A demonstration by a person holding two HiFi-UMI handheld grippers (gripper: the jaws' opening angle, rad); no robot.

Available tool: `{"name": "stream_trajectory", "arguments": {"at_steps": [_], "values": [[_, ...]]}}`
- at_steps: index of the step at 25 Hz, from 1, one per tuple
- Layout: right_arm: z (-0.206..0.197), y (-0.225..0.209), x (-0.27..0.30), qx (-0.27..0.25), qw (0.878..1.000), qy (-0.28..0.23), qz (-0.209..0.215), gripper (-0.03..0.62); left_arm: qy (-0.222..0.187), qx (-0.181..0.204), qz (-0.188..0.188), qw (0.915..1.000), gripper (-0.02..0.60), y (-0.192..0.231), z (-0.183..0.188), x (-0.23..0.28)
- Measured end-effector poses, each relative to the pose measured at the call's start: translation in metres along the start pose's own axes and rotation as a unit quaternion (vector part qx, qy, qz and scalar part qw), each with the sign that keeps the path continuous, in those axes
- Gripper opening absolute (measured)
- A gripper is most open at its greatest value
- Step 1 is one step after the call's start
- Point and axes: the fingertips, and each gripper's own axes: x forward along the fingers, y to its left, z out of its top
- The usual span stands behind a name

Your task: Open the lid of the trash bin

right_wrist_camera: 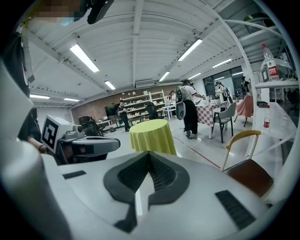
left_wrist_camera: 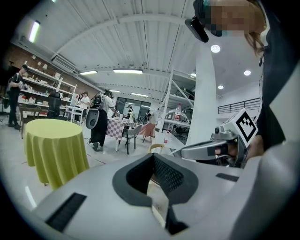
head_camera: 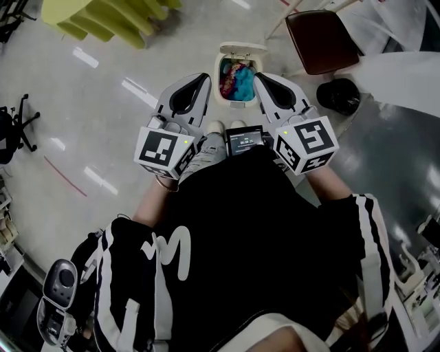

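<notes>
already open: the white trash bin [head_camera: 218, 81] stands on the pale floor [head_camera: 103, 124] just ahead of the person's shoes [head_camera: 216, 127], its lid [head_camera: 242, 49] tipped back on the far side and a heap of blue and pink waste [head_camera: 236, 78] showing inside. the person holds the left gripper [head_camera: 203, 80] and the right gripper [head_camera: 260, 78] side by side at waist height, their tips pointing toward the bin from either side of its mouth in the head view. neither touches the bin or the lid as far as that view shows.

each gripper's own view shows its jaws closed tip to tip with nothing between them, only a thin slit of light behind the tips. both cameras look out level across a large hall rather than down at the bin.

a brown chair [head_camera: 320, 40] sits to the right of the bin, a black round object [head_camera: 338, 95] near it, and a yellow-green tablecloth [head_camera: 103, 17] hangs at the upper left, well apart from the bin.

judged from the raised lid, the task's one step looks complete. nothing appears left to do beyond keeping clear of the lid so that it is not knocked shut.
</notes>
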Motion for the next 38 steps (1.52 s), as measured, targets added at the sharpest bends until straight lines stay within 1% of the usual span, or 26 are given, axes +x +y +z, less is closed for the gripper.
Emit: {"name": "stream_trajectory", "arguments": {"at_steps": [9,14,20,29,38], "values": [[0.018,0.009,-0.013,-0.011,1.000,-0.027,0.002,0.003,-0.030,0.017,-0.001,0.9994,0.008,-0.009,0.029,-0.007],[0.028,0.009,-0.020,-0.002,0.999,-0.040,0.001,0.003,-0.036,0.022,-0.003,0.9991,0.008,-0.014,0.040,-0.009],[0.030,0.008,-0.024,-0.003,0.998,-0.057,-0.005,0.003,-0.049,0.022,-0.005,0.9985,0.008,-0.017,0.046,-0.009],[0.040,0.012,-0.025,-0.010,0.997,-0.074,-0.002,0.003,-0.055,0.030,-0.007,0.9980,0.008,-0.020,0.052,-0.011],[0.037,0.012,-0.024,-0.010,0.998,-0.069,-0.003,0.003,-0.061,0.031,-0.003,0.9976,0.008,-0.017,0.056,-0.013]]}}
